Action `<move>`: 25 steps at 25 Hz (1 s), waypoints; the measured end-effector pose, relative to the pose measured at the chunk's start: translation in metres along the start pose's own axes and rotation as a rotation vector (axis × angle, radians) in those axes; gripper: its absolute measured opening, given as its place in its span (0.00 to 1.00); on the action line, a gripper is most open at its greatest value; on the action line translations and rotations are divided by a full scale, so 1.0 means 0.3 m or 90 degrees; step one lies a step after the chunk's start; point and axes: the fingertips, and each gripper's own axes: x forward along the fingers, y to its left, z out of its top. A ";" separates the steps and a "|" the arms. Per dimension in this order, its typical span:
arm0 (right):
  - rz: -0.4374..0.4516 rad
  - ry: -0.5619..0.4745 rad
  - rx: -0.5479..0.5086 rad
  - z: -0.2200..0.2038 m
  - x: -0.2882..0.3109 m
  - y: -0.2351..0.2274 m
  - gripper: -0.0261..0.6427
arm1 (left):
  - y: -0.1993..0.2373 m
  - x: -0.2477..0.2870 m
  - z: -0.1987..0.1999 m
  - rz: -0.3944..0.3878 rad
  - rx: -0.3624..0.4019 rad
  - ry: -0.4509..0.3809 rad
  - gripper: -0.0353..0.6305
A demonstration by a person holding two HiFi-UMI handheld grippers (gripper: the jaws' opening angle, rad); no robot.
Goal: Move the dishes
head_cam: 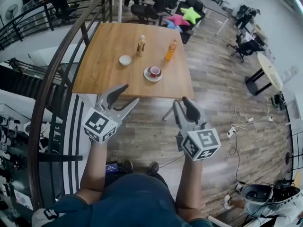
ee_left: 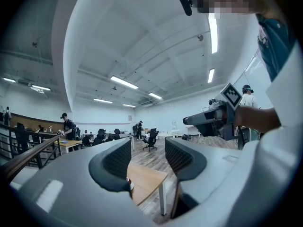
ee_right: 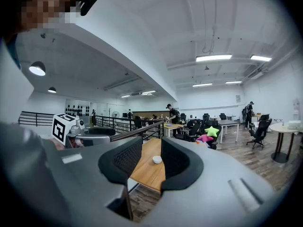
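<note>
A small white bowl (head_cam: pixel 125 60) and a red cup on a white saucer (head_cam: pixel 153 73) sit on the wooden table (head_cam: pixel 104 74) ahead of me. In the right gripper view the bowl (ee_right: pixel 157 159) shows far off between the jaws. Both grippers hover short of the table's near edge, above the floor. My left gripper (head_cam: pixel 129 94) is open and holds nothing. My right gripper (head_cam: pixel 182 104) is also open and holds nothing. In the left gripper view only the table's corner (ee_left: pixel 144 179) and a sliver of the red cup (ee_left: pixel 129 183) appear past the jaws.
A brown bottle (head_cam: pixel 140 45) and an orange bottle (head_cam: pixel 171 50) stand at the table's far side. A dark curved railing (head_cam: pixel 52 79) runs along the left. Office chairs and star cushions (head_cam: pixel 191 14) lie beyond. Cables and a power strip (head_cam: pixel 236 126) lie on the floor at right.
</note>
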 end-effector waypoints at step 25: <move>0.053 -0.013 0.033 0.018 0.249 -0.124 0.21 | 0.189 0.133 -0.038 0.043 0.001 0.010 0.37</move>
